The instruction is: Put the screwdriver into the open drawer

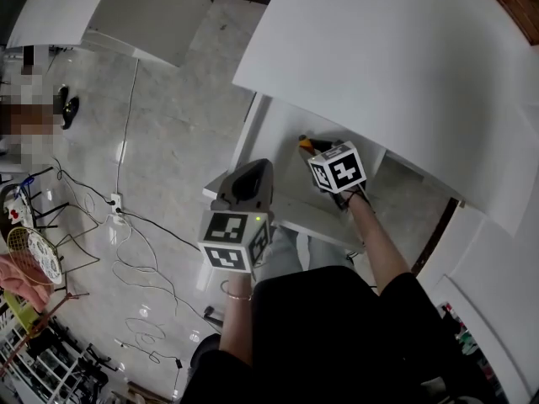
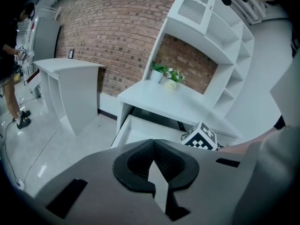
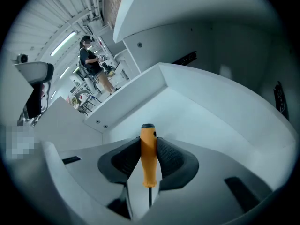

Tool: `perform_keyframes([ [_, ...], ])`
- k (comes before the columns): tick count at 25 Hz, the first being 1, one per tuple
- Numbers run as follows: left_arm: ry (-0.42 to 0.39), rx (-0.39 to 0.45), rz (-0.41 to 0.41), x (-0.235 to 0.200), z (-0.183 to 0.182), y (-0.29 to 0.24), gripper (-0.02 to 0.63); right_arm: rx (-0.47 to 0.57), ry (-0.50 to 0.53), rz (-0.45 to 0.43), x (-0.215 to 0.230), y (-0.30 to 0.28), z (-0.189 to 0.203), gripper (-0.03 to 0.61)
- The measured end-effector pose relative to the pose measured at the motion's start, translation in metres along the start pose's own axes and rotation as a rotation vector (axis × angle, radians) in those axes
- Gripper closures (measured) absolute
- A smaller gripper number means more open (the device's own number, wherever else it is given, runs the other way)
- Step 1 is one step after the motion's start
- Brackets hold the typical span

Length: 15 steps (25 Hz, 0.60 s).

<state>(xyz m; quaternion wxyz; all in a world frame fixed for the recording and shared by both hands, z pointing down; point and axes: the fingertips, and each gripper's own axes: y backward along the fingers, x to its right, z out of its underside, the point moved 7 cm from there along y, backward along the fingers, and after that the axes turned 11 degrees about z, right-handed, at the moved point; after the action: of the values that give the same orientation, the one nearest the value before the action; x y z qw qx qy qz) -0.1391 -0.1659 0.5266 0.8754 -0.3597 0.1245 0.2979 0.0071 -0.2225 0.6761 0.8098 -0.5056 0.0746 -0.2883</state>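
My right gripper (image 1: pixel 315 149) is shut on the screwdriver (image 3: pixel 148 153), pads pressed on both sides of its orange handle, dark shaft running back between the fingers. It points steeply down into the open white drawer (image 3: pixel 206 121), with the handle's end just above the drawer floor. In the head view the orange handle (image 1: pixel 305 145) shows inside the drawer (image 1: pixel 274 133), below the desk top. My left gripper (image 1: pixel 253 171) hangs in front of the drawer's near left corner, empty, its fingertips (image 2: pixel 153 144) meeting. Its view shows the drawer (image 2: pixel 140 131) and the right gripper's marker cube (image 2: pixel 201 137).
The white desk top (image 1: pixel 404 74) overhangs the drawer's back. A second white table (image 1: pixel 109 7) stands at the far left. Cables (image 1: pixel 126 225) trail over the tiled floor. A shelf unit with small plants (image 2: pixel 166 75) rises behind the desk. A person (image 2: pixel 11 64) stands far left.
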Motion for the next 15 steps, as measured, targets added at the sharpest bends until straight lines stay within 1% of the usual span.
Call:
perform_keyframes([
  [9, -0.034, -0.021, 0.003, -0.003, 0.001, -0.006, 0.604, -0.039, -0.102, 0.051, 0.011, -0.018, 0.01, 0.463],
  [15, -0.061, -0.025, 0.021, -0.005, -0.003, -0.009, 0.604, -0.057, -0.143, 0.089, 0.013, -0.025, 0.013, 0.463],
])
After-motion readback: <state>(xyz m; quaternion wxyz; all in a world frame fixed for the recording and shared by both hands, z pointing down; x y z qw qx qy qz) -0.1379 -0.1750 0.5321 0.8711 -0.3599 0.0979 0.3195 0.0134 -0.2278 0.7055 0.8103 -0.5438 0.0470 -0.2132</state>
